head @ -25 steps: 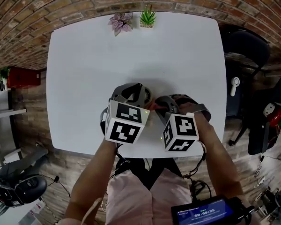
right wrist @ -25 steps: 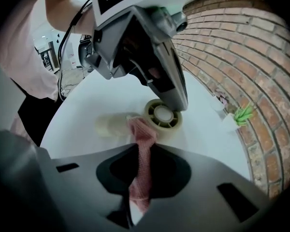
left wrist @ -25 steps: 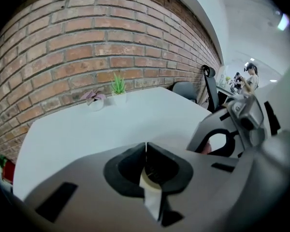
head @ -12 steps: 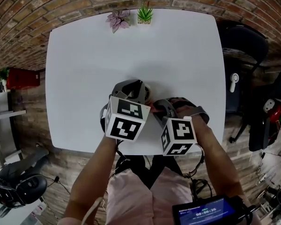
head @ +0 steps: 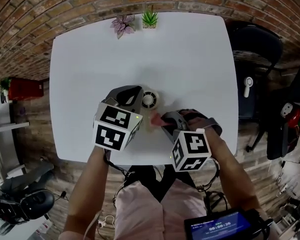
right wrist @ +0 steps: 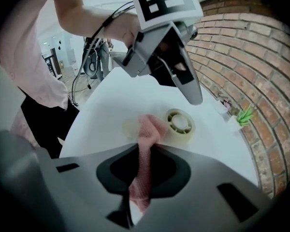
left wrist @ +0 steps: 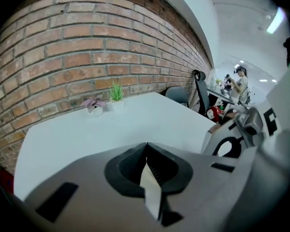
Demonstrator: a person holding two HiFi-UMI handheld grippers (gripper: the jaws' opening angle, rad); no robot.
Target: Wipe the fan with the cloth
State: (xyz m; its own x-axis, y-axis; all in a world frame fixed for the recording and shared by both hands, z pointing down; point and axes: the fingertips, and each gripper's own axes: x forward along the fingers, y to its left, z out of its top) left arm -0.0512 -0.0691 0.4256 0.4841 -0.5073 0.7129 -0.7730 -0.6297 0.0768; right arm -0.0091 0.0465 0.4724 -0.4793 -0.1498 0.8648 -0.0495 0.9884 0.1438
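Observation:
A small cream round fan (head: 150, 100) lies flat on the white table (head: 90, 59); the right gripper view shows it too, fan (right wrist: 180, 122), with a pale part beside it. My right gripper (head: 163, 120) is shut on a pink cloth (head: 155, 118), which hangs from the jaws just short of the fan; the cloth (right wrist: 147, 134) runs up between the pads. My left gripper (head: 139, 95) is shut with its tip just left of the fan and holds nothing that I can make out; the left gripper (left wrist: 146, 146) view does not show the fan.
Two small potted plants, purple plant (head: 122, 24) and green plant (head: 150, 18), stand at the table's far edge by the brick wall. A black office chair (head: 255, 49) is to the right of the table. The person's arms reach over the near edge.
My left gripper has shifted left and uncovered the fan. My right gripper has drawn slightly toward the near edge with the cloth still in it.

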